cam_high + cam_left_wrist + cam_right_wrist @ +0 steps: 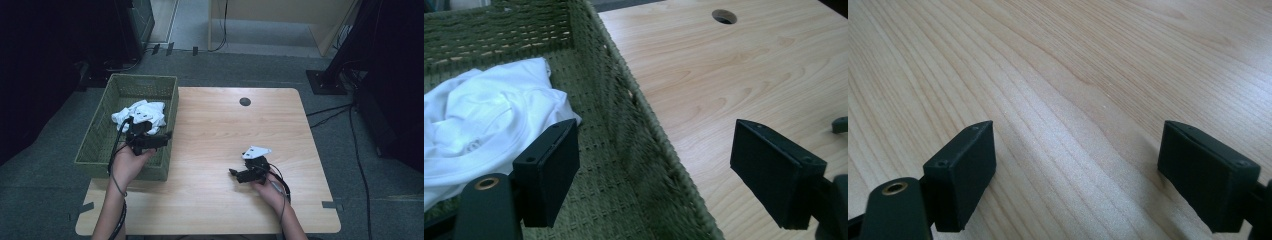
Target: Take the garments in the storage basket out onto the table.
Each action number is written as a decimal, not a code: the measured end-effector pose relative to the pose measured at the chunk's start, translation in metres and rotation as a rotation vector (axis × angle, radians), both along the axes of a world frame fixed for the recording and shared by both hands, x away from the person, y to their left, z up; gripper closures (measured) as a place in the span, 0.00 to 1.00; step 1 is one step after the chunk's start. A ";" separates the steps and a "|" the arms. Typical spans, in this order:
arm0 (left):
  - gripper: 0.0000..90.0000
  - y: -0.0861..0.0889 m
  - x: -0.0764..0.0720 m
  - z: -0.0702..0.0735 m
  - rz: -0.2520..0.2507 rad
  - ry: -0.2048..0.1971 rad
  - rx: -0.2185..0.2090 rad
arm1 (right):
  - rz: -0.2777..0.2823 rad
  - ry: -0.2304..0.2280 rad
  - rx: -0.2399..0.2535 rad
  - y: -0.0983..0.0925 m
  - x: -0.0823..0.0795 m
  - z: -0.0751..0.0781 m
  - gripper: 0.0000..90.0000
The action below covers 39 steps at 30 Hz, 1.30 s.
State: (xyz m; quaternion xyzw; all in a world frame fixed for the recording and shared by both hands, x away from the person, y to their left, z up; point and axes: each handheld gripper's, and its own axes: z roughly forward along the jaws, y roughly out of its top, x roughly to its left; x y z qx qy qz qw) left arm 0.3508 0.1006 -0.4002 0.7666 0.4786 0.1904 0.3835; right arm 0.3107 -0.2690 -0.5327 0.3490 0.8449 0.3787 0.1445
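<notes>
A crumpled white garment (141, 114) (484, 120) lies inside a green woven basket (102, 125) (644, 120) at the table's left edge. My left gripper (150, 135) (654, 170) hovers over the basket's right wall, open, one jaw over the basket and one over the table, holding nothing. The cloth sits just beyond its left jaw. My right gripper (239, 173) (1078, 175) rests low over the bare wooden table (225, 135) (1073, 75) at the front right, open and empty.
A round cable hole (245, 101) (724, 16) is in the tabletop near its far edge. Cables (360, 150) trail across the grey floor at the right. Dark equipment stands (330, 70) rise behind the table.
</notes>
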 end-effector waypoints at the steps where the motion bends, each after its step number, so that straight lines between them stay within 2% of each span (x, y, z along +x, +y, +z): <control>1: 0.22 0.001 0.001 0.001 0.004 0.001 0.006 | 0.000 0.000 0.000 0.000 0.000 0.000 0.18; 7: 0.22 0.005 0.010 0.007 0.011 -0.003 0.001 | -0.001 -0.001 -0.001 0.000 0.000 0.000 0.18; 17: 0.22 0.010 0.024 0.004 0.033 0.004 0.034 | -0.001 0.001 0.000 0.000 0.000 0.000 0.18; 20: 0.22 0.012 0.028 0.003 0.029 -0.007 0.037 | -0.001 0.000 -0.001 0.000 0.000 0.000 0.18; 27: 0.22 0.018 0.040 0.007 0.046 -0.004 0.055 | -0.002 0.000 -0.001 0.000 0.000 0.000 0.18; 34: 0.22 0.023 0.050 0.004 0.062 0.014 0.040 | -0.002 0.000 -0.001 0.000 0.000 0.000 0.18; 39: 0.22 0.024 0.055 0.001 0.071 0.007 0.066 | -0.002 0.000 -0.002 0.000 0.000 0.000 0.18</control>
